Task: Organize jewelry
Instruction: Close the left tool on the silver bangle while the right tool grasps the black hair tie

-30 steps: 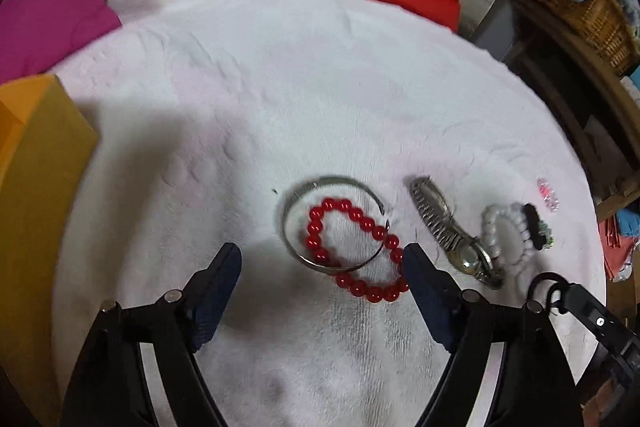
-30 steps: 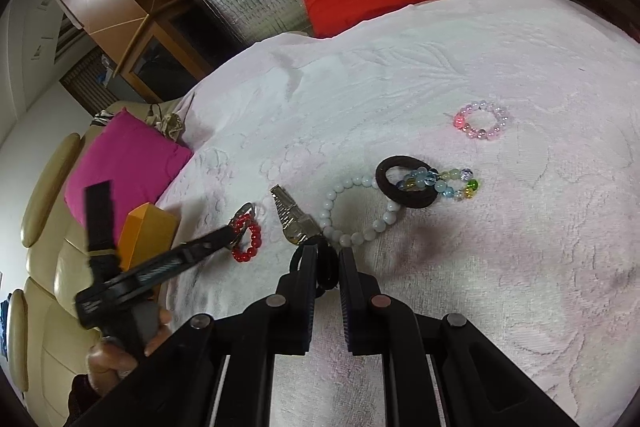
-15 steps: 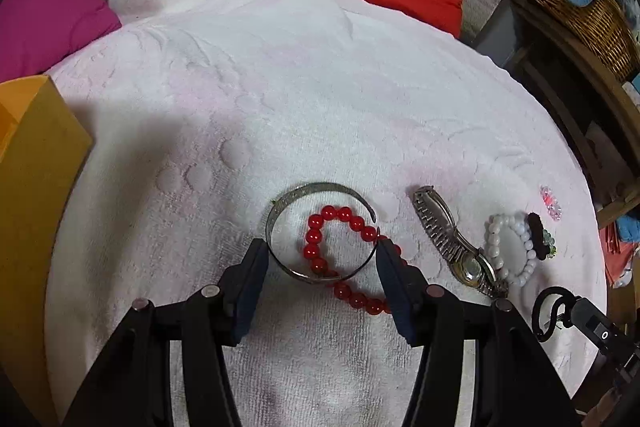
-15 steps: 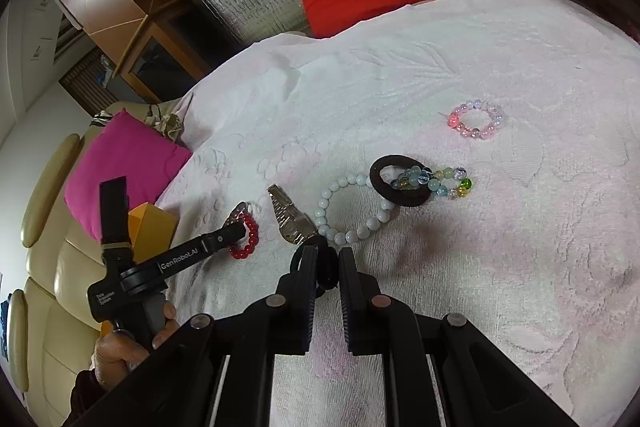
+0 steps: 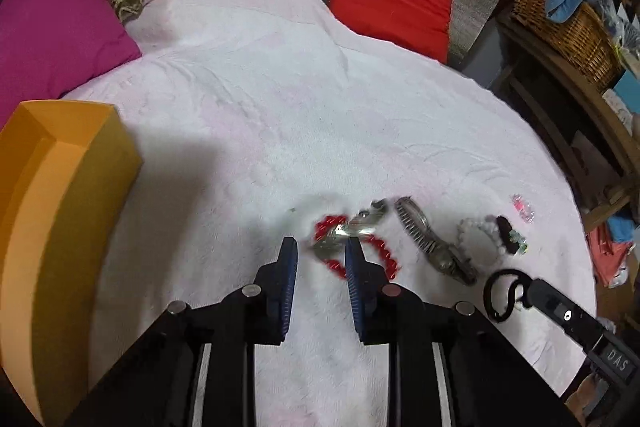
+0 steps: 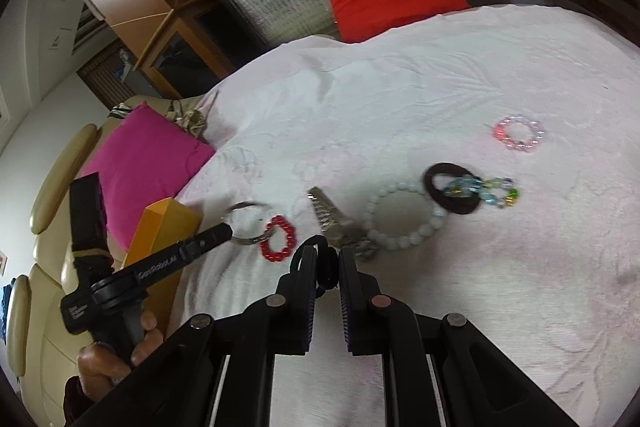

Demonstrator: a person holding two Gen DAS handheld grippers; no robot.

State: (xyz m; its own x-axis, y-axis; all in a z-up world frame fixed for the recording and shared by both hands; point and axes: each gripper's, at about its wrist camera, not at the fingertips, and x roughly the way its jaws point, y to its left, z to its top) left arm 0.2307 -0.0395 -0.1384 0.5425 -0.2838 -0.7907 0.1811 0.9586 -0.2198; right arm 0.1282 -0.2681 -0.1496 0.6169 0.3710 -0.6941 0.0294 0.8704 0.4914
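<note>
My left gripper (image 5: pixel 320 247) is shut on a silver bangle (image 5: pixel 352 229), which is lifted and tilted above a red bead bracelet (image 5: pixel 372 255) on the white cloth. In the right wrist view the bangle (image 6: pixel 246 223) hangs from the left gripper's tip beside the red bracelet (image 6: pixel 278 239). My right gripper (image 6: pixel 326 259) is shut on a black hair tie (image 6: pixel 326 267). A metal watch (image 6: pixel 336 223), a white bead bracelet (image 6: pixel 404 215), a dark brown hair tie (image 6: pixel 452 189), a coloured glass bead bracelet (image 6: pixel 488 189) and a pink bead bracelet (image 6: pixel 518 133) lie on the cloth.
An orange box (image 5: pixel 52 211) stands open at the left. A magenta cushion (image 5: pixel 52 39) and a red cushion (image 5: pixel 392 3) lie at the back. A wicker basket (image 5: pixel 568 23) sits on a shelf at the right.
My left gripper has closed from wide open around the silver bangle and picked it up off the red bracelet. My right gripper has stayed shut on the black hair tie.
</note>
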